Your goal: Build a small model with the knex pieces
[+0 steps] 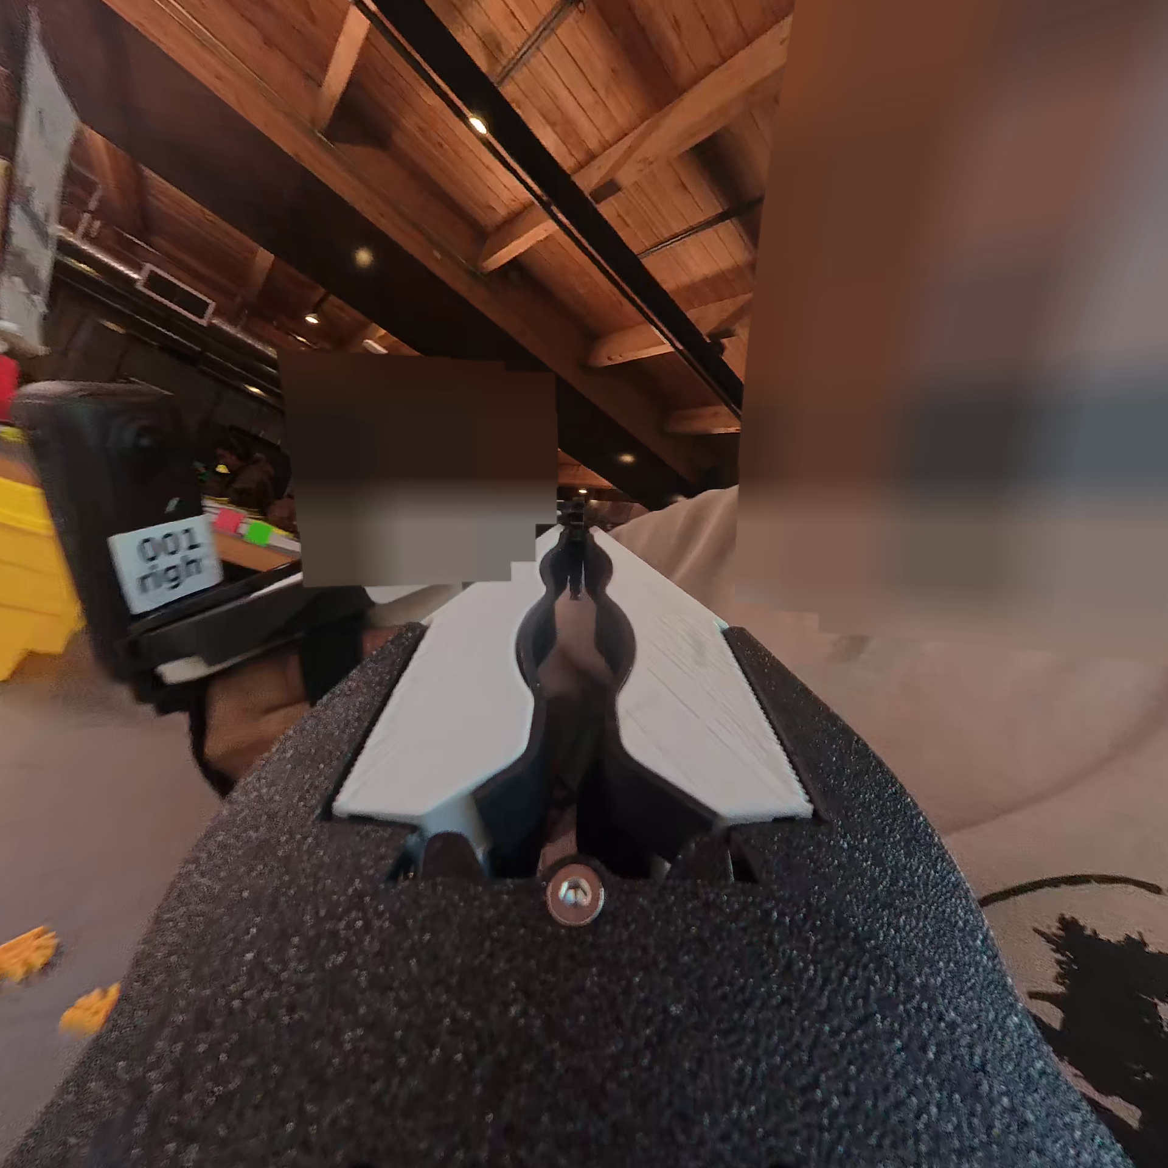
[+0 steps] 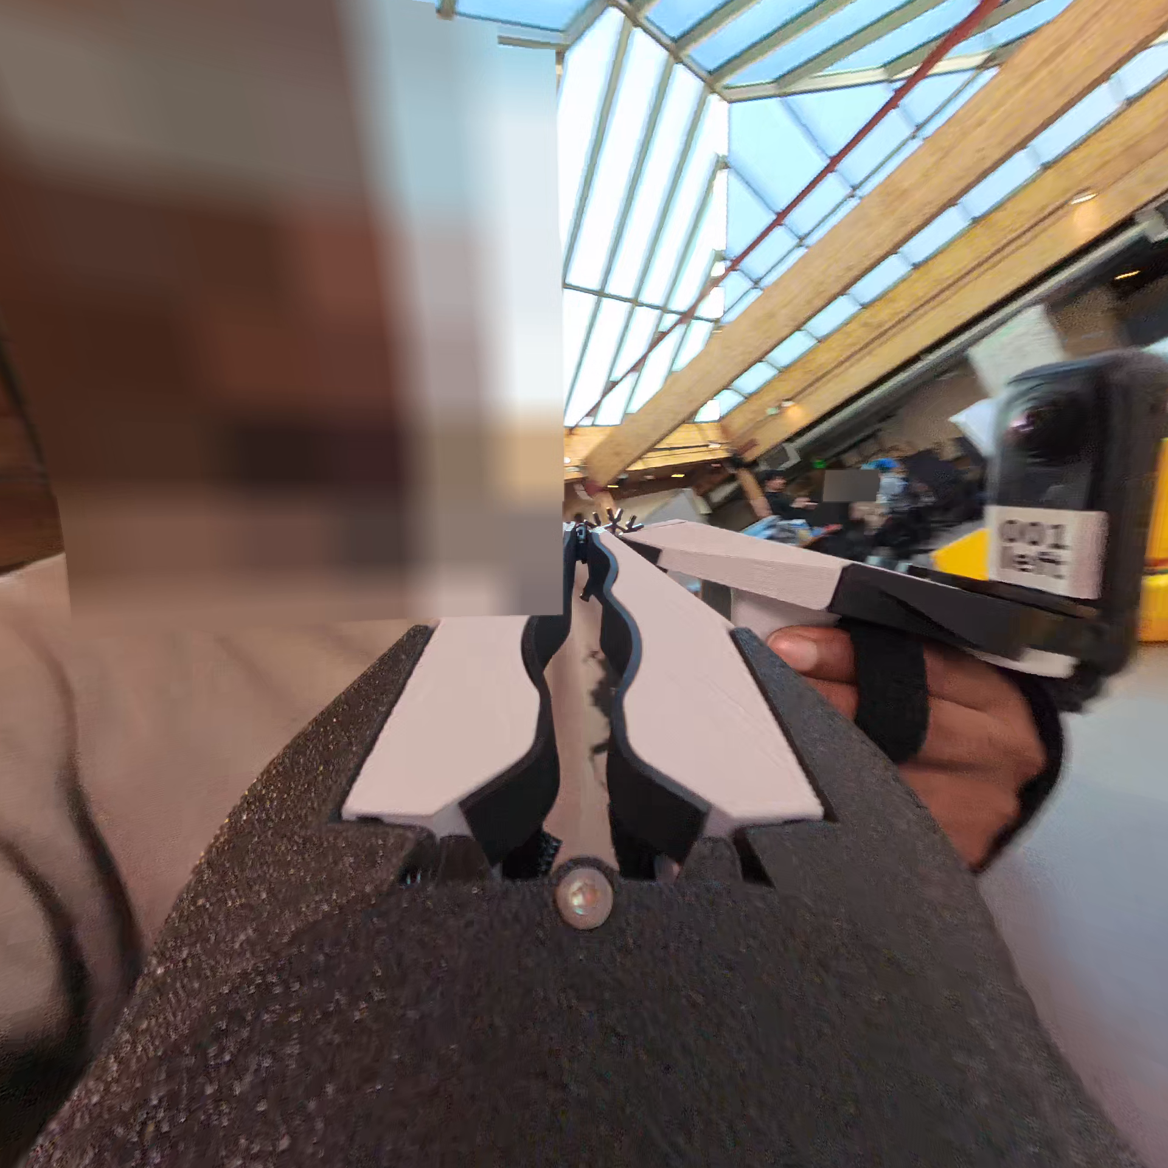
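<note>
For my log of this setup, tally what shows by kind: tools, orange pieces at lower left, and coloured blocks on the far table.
Tools: 2 (left tool, right tool)
Orange pieces: 2
Red block: 1
Green block: 1
Total: 6

The left gripper (image 1: pixel 574 543) is seen pointed up toward a wooden beamed ceiling (image 1: pixel 537 189), its white fingers (image 1: pixel 455 695) closed tip to tip on a small black spiky piece (image 1: pixel 575 515). The right gripper (image 1: pixel 208 619), black-bodied with a white label, is held in a hand (image 1: pixel 253 714) to the left. A yellow bin (image 1: pixel 31 569) is seen at the left edge, and beige cloth (image 1: pixel 948 727) lies to the right.
</note>
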Demonstrator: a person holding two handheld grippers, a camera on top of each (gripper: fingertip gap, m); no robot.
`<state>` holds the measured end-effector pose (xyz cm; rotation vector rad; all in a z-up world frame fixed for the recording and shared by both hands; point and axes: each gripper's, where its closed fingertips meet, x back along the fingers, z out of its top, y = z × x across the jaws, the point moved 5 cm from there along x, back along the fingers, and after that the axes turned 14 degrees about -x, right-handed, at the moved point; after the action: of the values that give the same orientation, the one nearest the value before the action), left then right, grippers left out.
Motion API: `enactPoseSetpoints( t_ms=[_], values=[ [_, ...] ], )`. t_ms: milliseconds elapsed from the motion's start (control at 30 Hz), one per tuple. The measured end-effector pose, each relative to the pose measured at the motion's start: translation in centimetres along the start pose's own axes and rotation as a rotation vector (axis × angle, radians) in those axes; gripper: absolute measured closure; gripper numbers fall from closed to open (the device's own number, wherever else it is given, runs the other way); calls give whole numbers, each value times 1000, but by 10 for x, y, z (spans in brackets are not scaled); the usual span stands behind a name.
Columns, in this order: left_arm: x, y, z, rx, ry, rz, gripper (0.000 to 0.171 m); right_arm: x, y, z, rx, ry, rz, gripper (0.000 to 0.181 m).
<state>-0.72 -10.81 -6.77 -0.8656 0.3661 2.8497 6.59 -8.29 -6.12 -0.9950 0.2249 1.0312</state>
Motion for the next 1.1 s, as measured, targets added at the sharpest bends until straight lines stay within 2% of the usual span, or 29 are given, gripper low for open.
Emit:
enactPoseSetpoints(
  t_ms=[33,100,200,267,333,467,500,533,567,633,700,767,867,933,967,1033,1100],
  values=[
    [6,-9,0,-18,-40,84,169,8,-1,8,70,19,-115,181],
    [18,-27,-4,-86,-169,261,169,34,-8,33,247,52,-431,181],
    [35,-50,-11,-150,-327,512,168,102,-43,80,568,82,-1051,180],
    [40,-56,-14,-175,-367,589,168,160,-82,107,744,80,-1484,180],
    [40,-57,-17,-170,-377,597,168,222,-120,121,775,83,-1852,180],
    [39,-57,-21,-162,-385,598,168,314,-165,113,670,181,-2192,180],
    [38,-57,-21,-159,-379,593,168,328,-173,108,677,191,-2256,176],
    [38,-56,-21,-153,-369,583,168,336,-178,105,691,212,-2286,164],
    [37,-55,-20,-145,-355,568,168,337,-183,103,712,247,-2288,155],
    [35,-53,-18,-127,-314,530,168,327,-190,104,781,302,-2234,150],
    [33,-49,-15,-113,-263,487,169,300,-187,107,860,293,-2115,150],
    [31,-46,-11,-107,-223,456,169,260,-174,107,882,247,-1956,150],
    [29,-42,-7,-120,-190,434,169,168,-129,90,788,107,-1526,152],
    [27,-41,-6,-124,-183,423,169,109,-93,65,661,-4,-1239,152],
    [27,-40,-6,-122,-185,418,169,87,-74,51,583,-58,-1141,151],
    [25,-39,-8,-125,-196,412,169,57,-40,28,513,-150,-1013,151],
    [24,-38,-7,-138,-198,411,168,46,-12,17,517,-193,-998,154]
  ],
)
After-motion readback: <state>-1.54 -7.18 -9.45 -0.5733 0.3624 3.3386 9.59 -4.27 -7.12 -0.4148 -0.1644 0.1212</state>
